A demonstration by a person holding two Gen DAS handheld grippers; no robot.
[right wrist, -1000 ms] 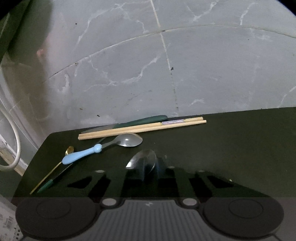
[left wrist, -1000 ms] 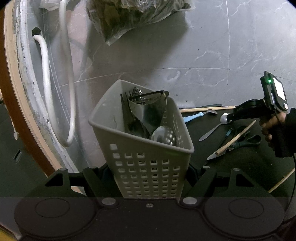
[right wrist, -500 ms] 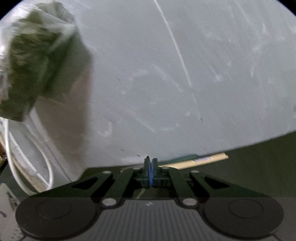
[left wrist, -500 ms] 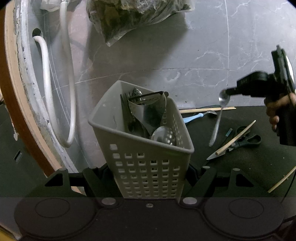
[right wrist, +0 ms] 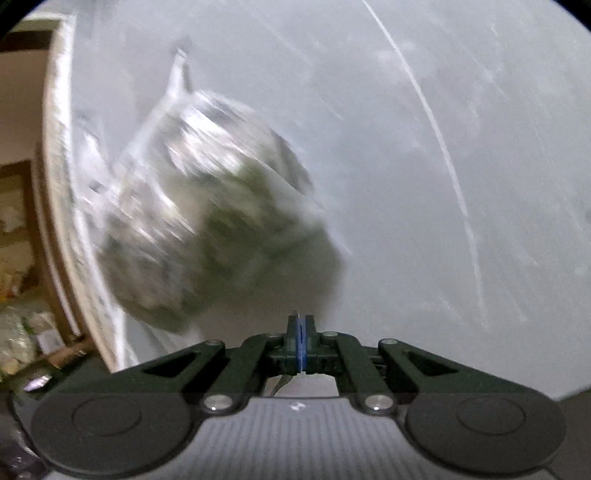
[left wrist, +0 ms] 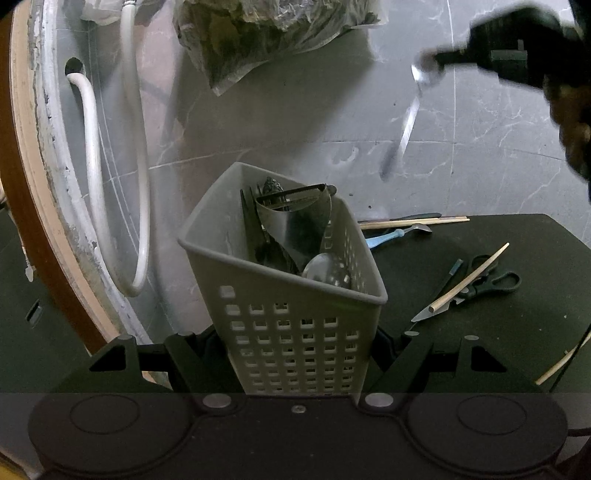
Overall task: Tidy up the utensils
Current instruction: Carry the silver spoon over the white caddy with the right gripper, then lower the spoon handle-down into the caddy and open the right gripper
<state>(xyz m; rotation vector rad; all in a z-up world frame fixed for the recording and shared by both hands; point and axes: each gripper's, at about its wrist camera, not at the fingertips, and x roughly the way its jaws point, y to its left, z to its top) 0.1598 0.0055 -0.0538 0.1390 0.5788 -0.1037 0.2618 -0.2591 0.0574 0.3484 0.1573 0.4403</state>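
Observation:
My left gripper [left wrist: 295,345] is shut on a grey perforated basket [left wrist: 295,332], one finger at each side wall. Inside stand dark metal utensils [left wrist: 295,221] and a spoon bowl [left wrist: 321,267]. In the left wrist view my right gripper [left wrist: 439,59] is high at the upper right, blurred, shut on a metal spoon [left wrist: 408,122] that hangs by its bowl with the handle down, above and right of the basket. In its own view the right gripper [right wrist: 300,343] has its pads pressed together. Scissors [left wrist: 480,286], chopsticks [left wrist: 413,221] and a blue-handled spoon [left wrist: 395,233] lie on the black mat [left wrist: 517,332].
A plastic bag of greens [left wrist: 266,33] lies on the marble floor behind the basket and fills the blurred right wrist view as the bag [right wrist: 207,206]. White hoses [left wrist: 92,147] and a curved wooden edge [left wrist: 22,184] run down the left. Loose chopsticks [left wrist: 469,278] cross the scissors.
The right gripper closed on the spoon's bowl, lifted it off the mat and carried it up, its view swinging from the mat to the bag. The left gripper and basket stayed still.

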